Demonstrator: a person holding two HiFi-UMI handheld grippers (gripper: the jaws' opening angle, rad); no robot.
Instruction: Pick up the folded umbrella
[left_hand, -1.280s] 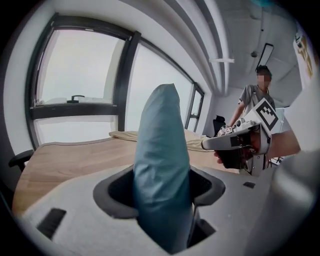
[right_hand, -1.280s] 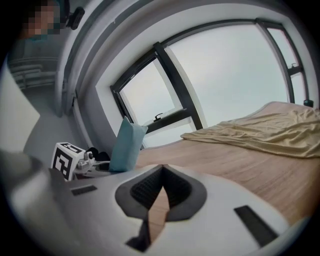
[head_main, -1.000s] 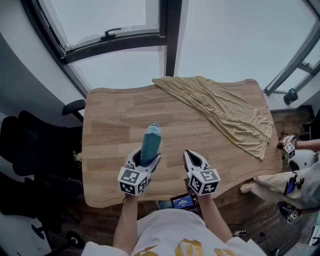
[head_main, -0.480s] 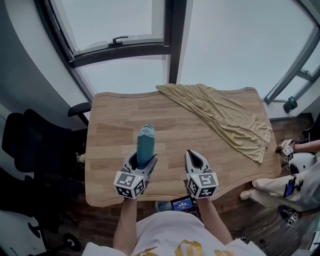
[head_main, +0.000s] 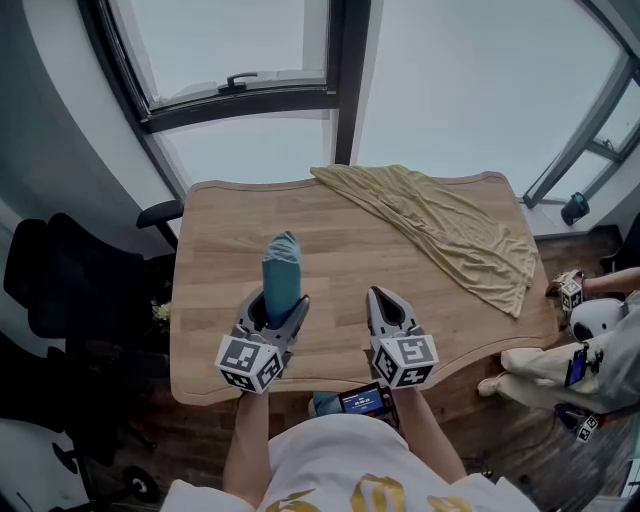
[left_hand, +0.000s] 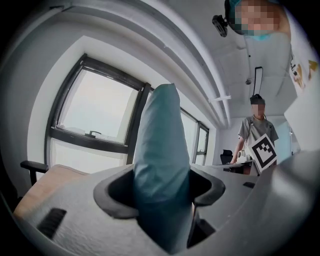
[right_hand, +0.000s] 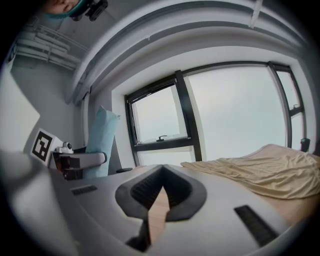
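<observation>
**Folded umbrella clamped in the left gripper above the table**

Folded umbrella (head_main: 281, 275) sits in the left gripper (head_main: 275, 306), whose two jaws press against its sides partway along its length. It is a soft, teal, tube-shaped bundle of creased fabric with a rounded, slightly puckered free end that points up and away from the person. Its lower end is hidden behind the gripper body, so it probably hangs clear of the wood, but no view settles that.

The right gripper (head_main: 383, 298) is held just beside it over the near edge of the table (head_main: 215, 250). Its grey jaws are drawn together into a point with nothing between them.

The table is pale wood with a straight plank grain and a wavy, rounded outline. Across its far right part lies a crumpled, mustard-yellow cloth (head_main: 450, 230), draped in long folds down to the right edge. A black office chair (head_main: 60, 290) stands at the left, and a dark-framed window (head_main: 240, 85) with a handle is beyond the table.

The left gripper view shows the dark curved pads (left_hand: 117, 192) hugging the umbrella (left_hand: 160, 150), and a standing person (left_hand: 256, 131) across the room, neither of which is seen from the head. The right gripper view shows its ribbed black pads (right_hand: 145, 190) meeting at the tip over a sliver of wood, with the umbrella (right_hand: 102, 142) standing nearly upright off to the left.
</observation>
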